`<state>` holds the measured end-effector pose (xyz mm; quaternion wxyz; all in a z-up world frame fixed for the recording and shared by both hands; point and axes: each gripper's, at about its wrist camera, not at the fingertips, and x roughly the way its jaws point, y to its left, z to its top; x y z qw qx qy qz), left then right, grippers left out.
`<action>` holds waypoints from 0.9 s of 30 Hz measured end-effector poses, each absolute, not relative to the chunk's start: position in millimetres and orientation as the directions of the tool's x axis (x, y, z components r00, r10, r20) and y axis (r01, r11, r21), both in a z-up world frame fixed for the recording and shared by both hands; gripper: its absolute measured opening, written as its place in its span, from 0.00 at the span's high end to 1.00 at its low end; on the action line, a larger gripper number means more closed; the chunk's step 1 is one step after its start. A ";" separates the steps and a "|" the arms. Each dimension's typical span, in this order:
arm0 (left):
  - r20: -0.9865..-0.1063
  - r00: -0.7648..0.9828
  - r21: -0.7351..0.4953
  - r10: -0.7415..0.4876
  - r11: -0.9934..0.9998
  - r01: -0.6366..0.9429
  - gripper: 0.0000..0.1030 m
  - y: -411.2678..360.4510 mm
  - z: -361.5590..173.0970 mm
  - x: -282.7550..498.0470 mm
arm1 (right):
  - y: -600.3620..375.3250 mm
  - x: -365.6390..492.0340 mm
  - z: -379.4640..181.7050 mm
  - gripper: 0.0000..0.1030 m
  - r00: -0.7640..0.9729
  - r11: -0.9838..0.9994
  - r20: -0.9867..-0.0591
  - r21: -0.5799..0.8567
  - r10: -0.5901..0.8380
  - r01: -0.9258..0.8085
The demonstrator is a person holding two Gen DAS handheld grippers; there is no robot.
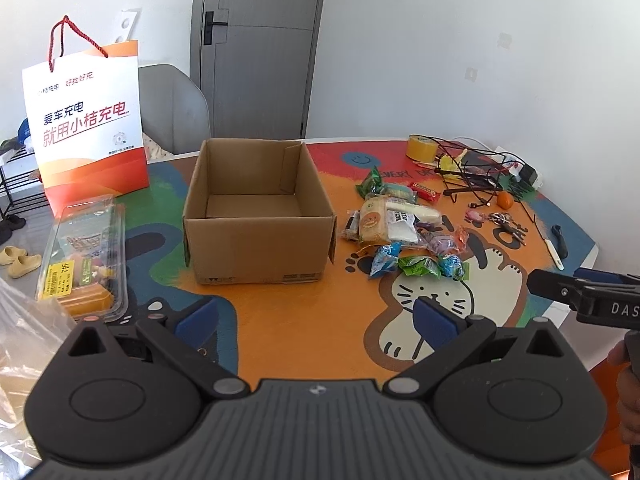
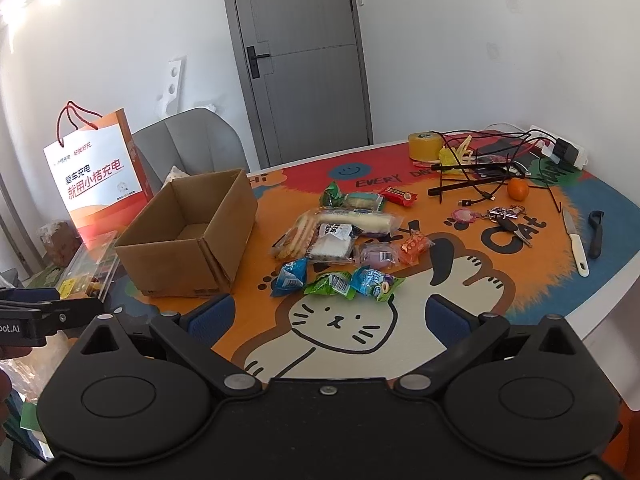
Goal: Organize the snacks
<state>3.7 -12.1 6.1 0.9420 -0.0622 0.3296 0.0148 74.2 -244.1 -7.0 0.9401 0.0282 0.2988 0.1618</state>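
An open, empty cardboard box (image 1: 256,216) stands on the patterned table mat; it also shows in the right wrist view (image 2: 188,240). A pile of wrapped snacks (image 1: 400,232) lies just right of the box, also seen in the right wrist view (image 2: 344,244). My left gripper (image 1: 316,316) is open and empty, above the mat in front of the box. My right gripper (image 2: 328,316) is open and empty, above the cat drawing in front of the snack pile. Each gripper shows at the edge of the other's view.
A paper gift bag (image 1: 86,128) and a clear plastic food container (image 1: 86,256) sit left of the box. Tape roll (image 2: 424,145), cables (image 2: 480,172), an orange (image 2: 518,189), keys (image 2: 508,220), a knife (image 2: 576,244) and a peeler (image 2: 596,234) lie far right. A grey chair (image 2: 192,144) stands behind.
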 end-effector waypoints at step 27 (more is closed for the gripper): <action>-0.612 0.787 -0.177 -0.080 0.983 -0.038 0.01 -51.7 -39.7 87.4 | -279.5 137.7 -65.4 0.00 0.790 0.946 -0.533 0.266 0.303 -0.183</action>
